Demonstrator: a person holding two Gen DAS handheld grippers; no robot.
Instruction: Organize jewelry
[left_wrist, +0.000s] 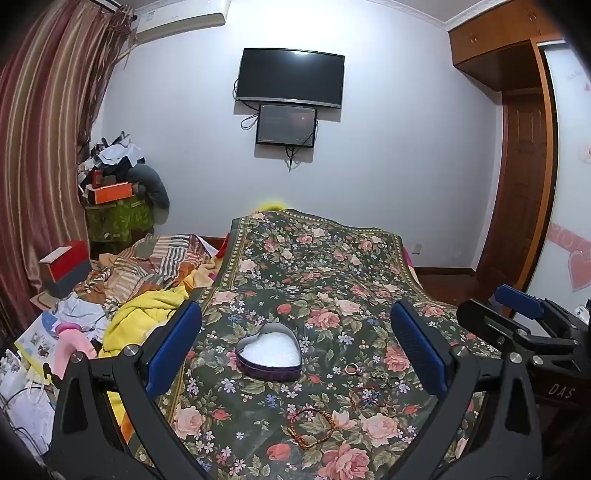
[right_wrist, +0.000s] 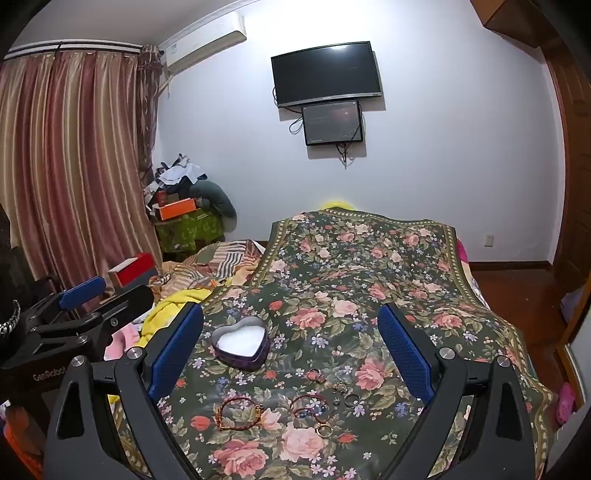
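Both tongs, left (left_wrist: 295, 345) and right (right_wrist: 290, 349), hang wide apart and empty over the bed (right_wrist: 369, 258), probably because the heart tin (right_wrist: 240, 347) sits lidless near the loose bracelets (right_wrist: 236, 411), ready for loading.

On the bed (right_wrist: 369, 258) the heart-shaped tin (right_wrist: 241, 347) lies left of and behind the rings (right_wrist: 345, 387); two bracelets (right_wrist: 240, 411) lie nearest, before them

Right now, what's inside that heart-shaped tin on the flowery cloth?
The heart-shaped tin stands open, filled with white padding. No jewelry shows on it; the bracelets and rings lie outside, on the cloth. Whatever is beneath the padding is hidden.
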